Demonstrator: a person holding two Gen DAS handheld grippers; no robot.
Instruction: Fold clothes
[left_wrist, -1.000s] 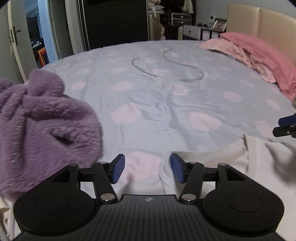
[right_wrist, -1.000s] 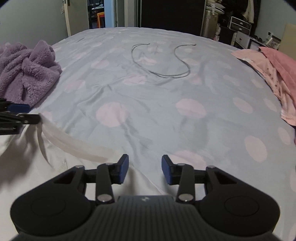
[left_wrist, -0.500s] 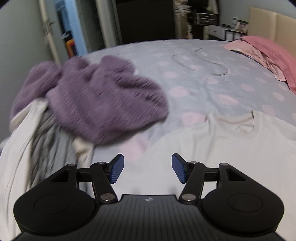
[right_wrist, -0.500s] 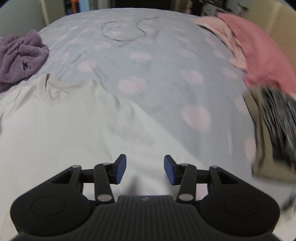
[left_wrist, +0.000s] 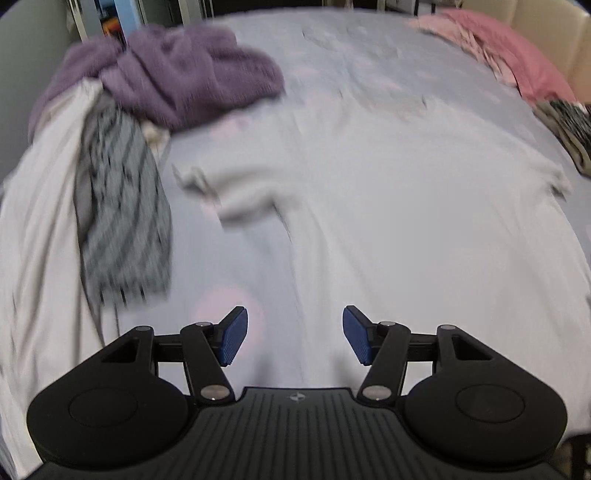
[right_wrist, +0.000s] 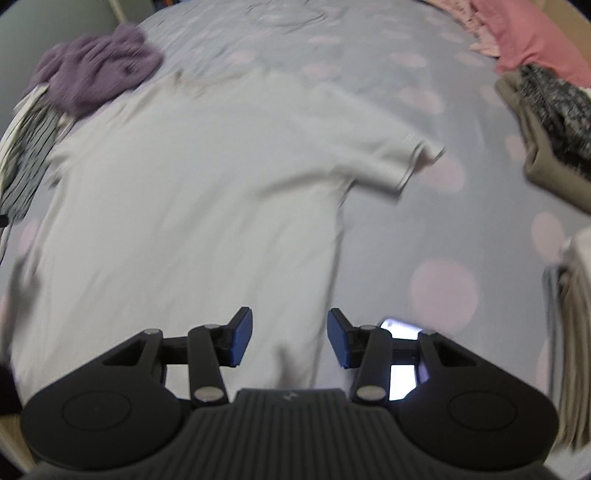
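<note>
White T-shirt (right_wrist: 207, 192) lies spread flat on the dotted bedsheet (right_wrist: 443, 229), collar towards the far side, both short sleeves out. Left gripper (left_wrist: 291, 338) hangs over the shirt's lower left edge, jaws wide apart, nothing between them. Right gripper (right_wrist: 290, 341) sits over the lower right edge, jaws parted and empty too. Looks like the laying-out is done and the folding proper has not begun. Next move calls for each gripper to drop onto a hem corner or sleeve and pinch cloth. Purple fleece (left_wrist: 177, 81) and striped garment (left_wrist: 122, 221) wait piled at the left
</note>
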